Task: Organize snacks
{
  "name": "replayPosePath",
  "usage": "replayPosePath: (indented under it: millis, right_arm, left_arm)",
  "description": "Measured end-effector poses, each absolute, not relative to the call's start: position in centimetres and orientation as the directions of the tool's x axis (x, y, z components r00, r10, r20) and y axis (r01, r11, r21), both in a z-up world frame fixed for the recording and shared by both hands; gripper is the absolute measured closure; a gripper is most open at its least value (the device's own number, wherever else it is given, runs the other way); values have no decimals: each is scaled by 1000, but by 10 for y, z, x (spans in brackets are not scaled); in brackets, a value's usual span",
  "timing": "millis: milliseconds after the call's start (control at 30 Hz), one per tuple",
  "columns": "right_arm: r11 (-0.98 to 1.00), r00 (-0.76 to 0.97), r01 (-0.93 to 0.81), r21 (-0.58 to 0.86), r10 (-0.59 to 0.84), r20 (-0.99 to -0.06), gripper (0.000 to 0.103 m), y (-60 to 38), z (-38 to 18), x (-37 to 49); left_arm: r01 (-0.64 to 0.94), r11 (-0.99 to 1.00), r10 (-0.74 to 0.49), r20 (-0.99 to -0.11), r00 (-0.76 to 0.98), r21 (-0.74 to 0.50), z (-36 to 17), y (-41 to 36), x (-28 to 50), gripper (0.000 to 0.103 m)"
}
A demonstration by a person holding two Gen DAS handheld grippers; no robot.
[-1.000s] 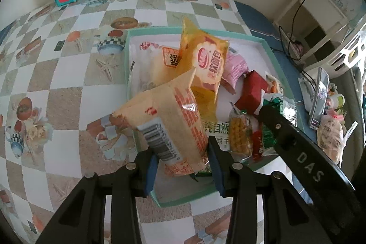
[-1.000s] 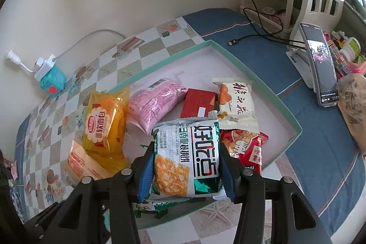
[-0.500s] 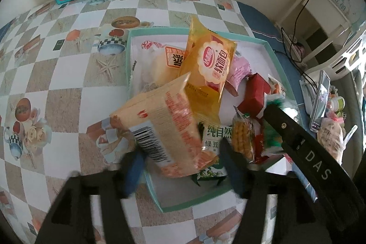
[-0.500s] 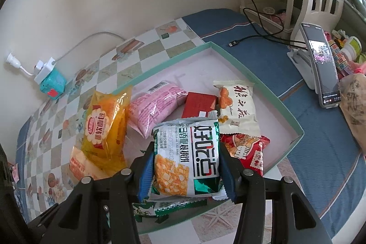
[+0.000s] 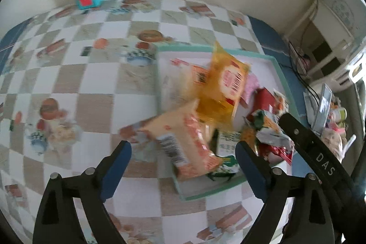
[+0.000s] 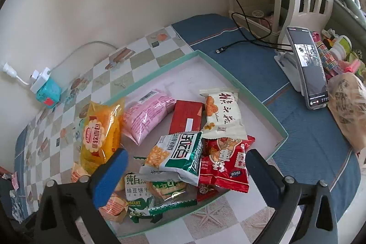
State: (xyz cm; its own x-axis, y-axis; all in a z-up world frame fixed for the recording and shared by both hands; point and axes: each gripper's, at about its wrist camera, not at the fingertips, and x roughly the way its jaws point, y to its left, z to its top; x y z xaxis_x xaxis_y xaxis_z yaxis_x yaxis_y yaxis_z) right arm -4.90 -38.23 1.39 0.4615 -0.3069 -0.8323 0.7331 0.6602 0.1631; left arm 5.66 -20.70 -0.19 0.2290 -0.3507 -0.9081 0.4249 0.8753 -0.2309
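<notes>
Both pairs of blue-padded fingers are gaping wide, gripping nothing. The right gripper is hovering nearest the crinkly green-and-white packet, lying just ahead atop glossy packets in the shallow teal tray. The left gripper is facing the peach packet propped over the tray's near rim.

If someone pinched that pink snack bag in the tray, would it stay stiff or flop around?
The pink snack bag looks puffy and soft, so it would probably sag at both ends. Its glossy wrapper may be slippery. It likely weighs little, and lying flat in the tray, it seems unlikely to roll.
</notes>
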Motion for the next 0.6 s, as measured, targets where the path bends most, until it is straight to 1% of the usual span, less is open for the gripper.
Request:
replayPosePath:
  millis: [100,200,333,600]
  right_arm:
    - [667,466,727,163,-305,-831,0,-379,15,-48]
    - [685,460,714,145,-302,-835,0,-372,16,-44]
    - [708,463,694,129,-303,-833,0,-359,19,-39]
    - [764,479,638,94,-298,-825,0,-324,31,-36]
  left_arm:
    - [367,905,-330,-901,282,-216,4,-191,64,8]
    - [304,935,-285,-894,346,-180,9,-173,72,2]
    - [233,961,-231,-889,396,-146,13,-150,82,2]
    - [165,979,-176,-911,373,-121,10,-123,80,2]
